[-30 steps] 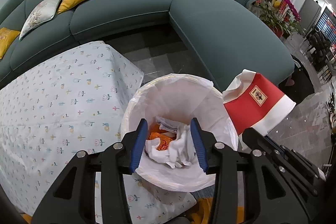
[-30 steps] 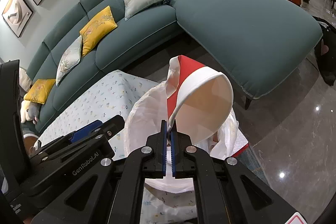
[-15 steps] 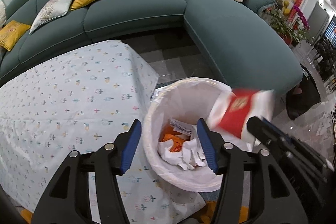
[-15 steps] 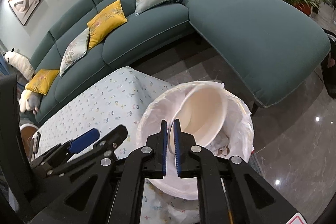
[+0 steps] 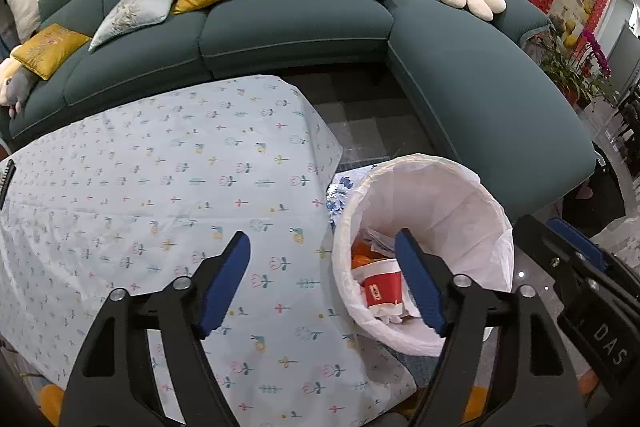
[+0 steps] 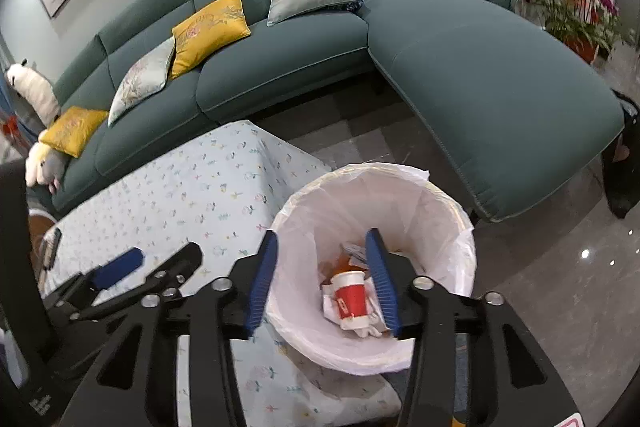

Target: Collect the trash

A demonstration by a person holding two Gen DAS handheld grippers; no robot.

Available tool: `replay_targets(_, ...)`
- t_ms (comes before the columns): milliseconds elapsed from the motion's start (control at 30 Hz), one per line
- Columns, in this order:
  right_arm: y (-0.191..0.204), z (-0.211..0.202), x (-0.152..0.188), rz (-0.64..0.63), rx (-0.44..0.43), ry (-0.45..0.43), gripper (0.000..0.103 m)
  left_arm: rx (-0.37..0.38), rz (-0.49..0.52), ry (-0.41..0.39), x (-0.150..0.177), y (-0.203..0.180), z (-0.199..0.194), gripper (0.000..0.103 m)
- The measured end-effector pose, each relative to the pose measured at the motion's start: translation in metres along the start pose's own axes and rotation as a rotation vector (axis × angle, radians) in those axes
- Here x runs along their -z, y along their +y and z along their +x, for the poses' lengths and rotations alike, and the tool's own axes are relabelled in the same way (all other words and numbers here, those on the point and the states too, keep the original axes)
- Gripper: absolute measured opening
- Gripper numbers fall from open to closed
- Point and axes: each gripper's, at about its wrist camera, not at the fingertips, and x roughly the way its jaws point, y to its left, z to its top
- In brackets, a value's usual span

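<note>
Both grippers are wide open and holding nothing right now. Right gripper hangs over the trash bin, and the left gripper sits half over the flowery tablecloth, half over the bin's near rim.

Red and white paper cup is lying on its side inside the bin, on top of the crumpled white tissues, with something orange tucked behind it. The orange stuff I honestly can't identify, could be peel, could be a wrapper.

Handling-wise I'd guess the cup is super light and crushes easily, so if it ever needed moving, pinch the wall near the rim and go gentle. Tissues are soft and floppy, so they'd need bunching up before a grip holds. The white bin liner looks thin and slippery, easy to snag with a fingertip.

Stuff you can't see: the bottom of the bin is buried, and the gripper bodies block the near edge of the table. There's a dark thing at the far left table edge, cut off, maybe a remote or notebook.

Behind it all is the big teal sofa with cushions. No obvious trash on it, though it's small and distorted back there.
</note>
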Motion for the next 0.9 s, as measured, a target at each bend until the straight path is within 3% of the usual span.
replay_targets(67,0.0,-0.004,0.002,-0.008,0.02,0.0,0.058,-0.011,0.007,-0.013,0.004,0.002,-0.006,0.078)
replay_targets(233,0.001,-0.014,0.01,-0.035,0.046,0.006,0.058,-0.042,0.019,-0.03,0.013,0.007,-0.016,0.081)
replay_targets(433,0.005,-0.029,0.024,-0.103,0.097,-0.04,0.071,-0.071,0.002,-0.041,0.028,0.016,-0.026,0.086)
replay_targets(567,0.003,-0.036,0.03,-0.106,0.092,-0.049,0.084,-0.083,-0.008,-0.046,0.04,0.018,-0.03,0.086)
replay_targets(900,0.006,-0.035,0.047,-0.161,0.101,-0.024,0.096,-0.101,-0.025,-0.046,0.058,0.015,-0.037,0.087)
